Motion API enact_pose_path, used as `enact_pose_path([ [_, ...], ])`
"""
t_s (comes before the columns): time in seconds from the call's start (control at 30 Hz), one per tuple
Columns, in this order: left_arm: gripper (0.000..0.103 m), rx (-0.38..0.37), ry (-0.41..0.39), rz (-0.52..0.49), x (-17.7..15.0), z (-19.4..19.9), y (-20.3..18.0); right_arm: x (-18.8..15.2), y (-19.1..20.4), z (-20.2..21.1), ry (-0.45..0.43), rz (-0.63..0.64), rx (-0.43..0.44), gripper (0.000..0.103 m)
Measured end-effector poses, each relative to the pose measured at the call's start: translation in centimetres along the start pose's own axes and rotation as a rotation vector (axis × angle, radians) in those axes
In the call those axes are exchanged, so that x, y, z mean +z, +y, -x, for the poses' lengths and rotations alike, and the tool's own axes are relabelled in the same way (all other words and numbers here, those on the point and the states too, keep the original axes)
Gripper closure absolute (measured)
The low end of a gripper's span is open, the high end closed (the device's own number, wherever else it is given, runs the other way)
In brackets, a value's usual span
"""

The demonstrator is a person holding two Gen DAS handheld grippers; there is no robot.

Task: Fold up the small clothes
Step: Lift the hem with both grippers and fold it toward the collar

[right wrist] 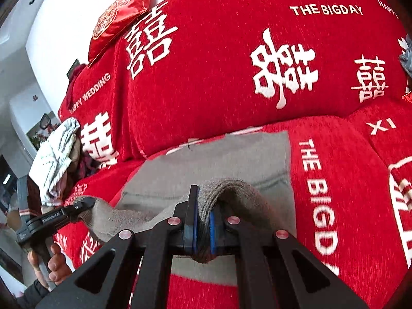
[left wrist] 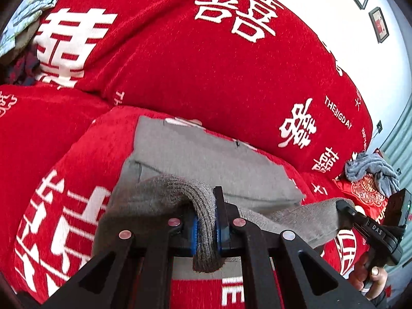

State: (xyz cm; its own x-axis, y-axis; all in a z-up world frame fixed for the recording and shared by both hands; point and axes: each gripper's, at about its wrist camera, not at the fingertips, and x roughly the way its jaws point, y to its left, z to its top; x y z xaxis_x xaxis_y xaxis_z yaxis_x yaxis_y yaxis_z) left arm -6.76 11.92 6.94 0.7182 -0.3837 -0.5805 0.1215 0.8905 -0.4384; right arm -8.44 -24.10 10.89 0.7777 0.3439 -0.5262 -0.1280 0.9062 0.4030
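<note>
A grey knit garment lies flat on the red sofa seat. Its near ribbed edge is raised off the seat and stretched between both grippers. In the left wrist view my left gripper is shut on that ribbed edge, which bunches over the blue pads. My right gripper pinches the same edge farther right, with a hand on its handle. In the right wrist view my right gripper is shut on the edge, and my left gripper clamps it at the left.
The red sofa back with white lettering rises behind the garment. A pile of other clothes lies at the left end. A crumpled grey cloth rests on a red cushion at the right. Another red cushion leans on top of the back.
</note>
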Motion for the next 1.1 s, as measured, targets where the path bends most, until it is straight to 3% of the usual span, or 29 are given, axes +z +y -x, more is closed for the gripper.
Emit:
enact_pose_path([
  [0.27,0.092,0.062,-0.013,-0.007,2.0,-1.9,-0.3,2.3,-0.8,-2.0,0.003,-0.032,-0.046,0.096],
  [0.63,0.092,0.086,-0.004,-0.008,4.2,-3.7,-0.5,4.1,-1.6,-4.4,0.018,-0.048,-0.095,0.096],
  [1.1,0.092,0.141,0.041,-0.034,7.7,-8.9,-1.7,7.1,-3.3,-8.3,0.053,-0.066,-0.147,0.096],
])
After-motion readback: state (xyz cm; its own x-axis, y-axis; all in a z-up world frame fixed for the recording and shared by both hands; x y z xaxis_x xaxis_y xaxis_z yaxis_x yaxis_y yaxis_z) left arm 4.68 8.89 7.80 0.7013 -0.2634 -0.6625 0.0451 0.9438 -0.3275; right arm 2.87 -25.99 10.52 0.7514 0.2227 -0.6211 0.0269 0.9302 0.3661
